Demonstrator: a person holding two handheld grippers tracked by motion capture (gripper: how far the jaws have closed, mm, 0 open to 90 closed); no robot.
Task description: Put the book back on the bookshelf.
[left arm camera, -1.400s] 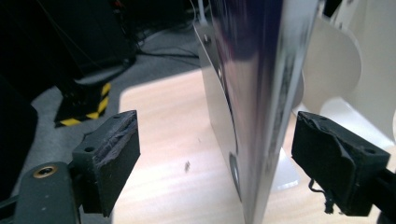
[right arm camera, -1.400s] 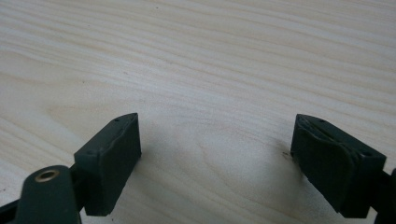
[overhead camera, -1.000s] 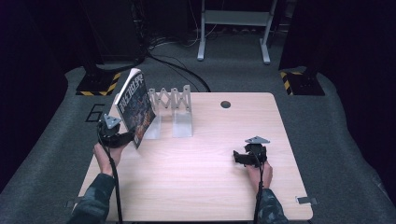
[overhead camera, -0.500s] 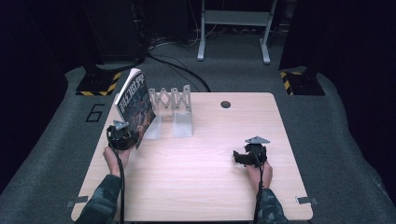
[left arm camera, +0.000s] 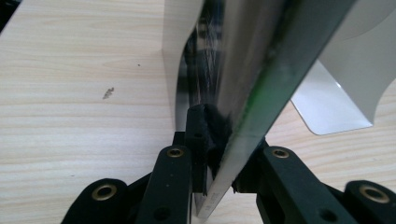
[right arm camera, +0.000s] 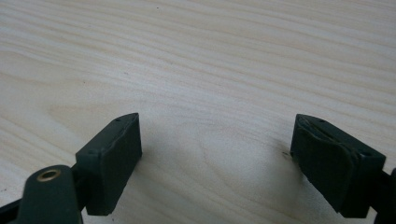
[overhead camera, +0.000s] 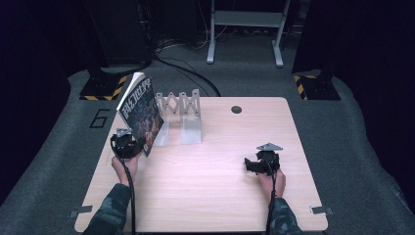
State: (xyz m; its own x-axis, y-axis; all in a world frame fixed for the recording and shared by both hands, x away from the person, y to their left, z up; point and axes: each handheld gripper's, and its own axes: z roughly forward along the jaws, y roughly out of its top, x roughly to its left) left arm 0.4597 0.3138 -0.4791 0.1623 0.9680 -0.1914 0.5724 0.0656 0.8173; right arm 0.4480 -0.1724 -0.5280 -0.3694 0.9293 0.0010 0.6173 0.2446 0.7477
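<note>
Wooden bench [overhead camera: 205, 196]: our left tongs [overhead camera: 128, 146] clamp a tilted book [overhead camera: 139, 115] beside the rack [overhead camera: 180, 115], its bottom edge hidden; right tongs [overhead camera: 258, 165] rest open.

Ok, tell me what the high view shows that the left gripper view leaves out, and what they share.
High view alone: the book's whole cover, held upright and tilted at the table's left edge, the full metal book rack with its zigzag back, and the right gripper lying apart on the wood. Left gripper view alone: the left gripper with its jaws shut on the book's lower edge, seen close. Shared: the book, part of the rack's plate and the wooden table.
</note>
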